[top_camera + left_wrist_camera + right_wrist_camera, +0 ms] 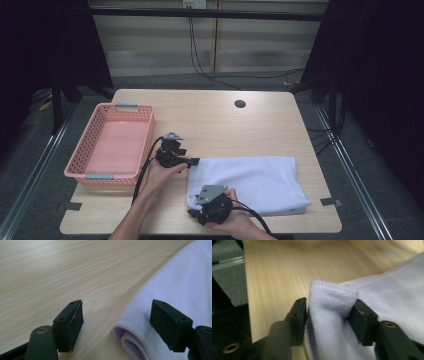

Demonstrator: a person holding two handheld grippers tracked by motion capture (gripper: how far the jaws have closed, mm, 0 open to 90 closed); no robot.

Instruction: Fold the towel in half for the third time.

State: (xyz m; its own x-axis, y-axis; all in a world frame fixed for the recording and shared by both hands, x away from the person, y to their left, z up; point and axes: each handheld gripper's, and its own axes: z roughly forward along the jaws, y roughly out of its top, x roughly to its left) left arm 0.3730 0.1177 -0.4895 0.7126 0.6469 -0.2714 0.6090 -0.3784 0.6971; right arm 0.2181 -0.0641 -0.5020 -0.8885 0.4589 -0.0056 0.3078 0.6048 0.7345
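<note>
Overhead first: folded white towel lying flat on the near right part of the wooden table, pink basket standing apart at the left, nothing in it. Left gripper brought to the towel's far left corner, right gripper to its near left corner; probably one at each corner of that short edge so as to lift or fold it evenly.

Next, left gripper view: jaws wide apart, low over the tabletop, astride the rolled, hemmed corner of the towel. Far pad over the cloth, near pad over bare wood, nothing pinched as yet.

Lastly, right gripper view: jaws drawn partway in, a bunched corner of towel standing between them. Both pads against the cloth, hem puckered above; apparently gripped, though not pressed flat.
</note>
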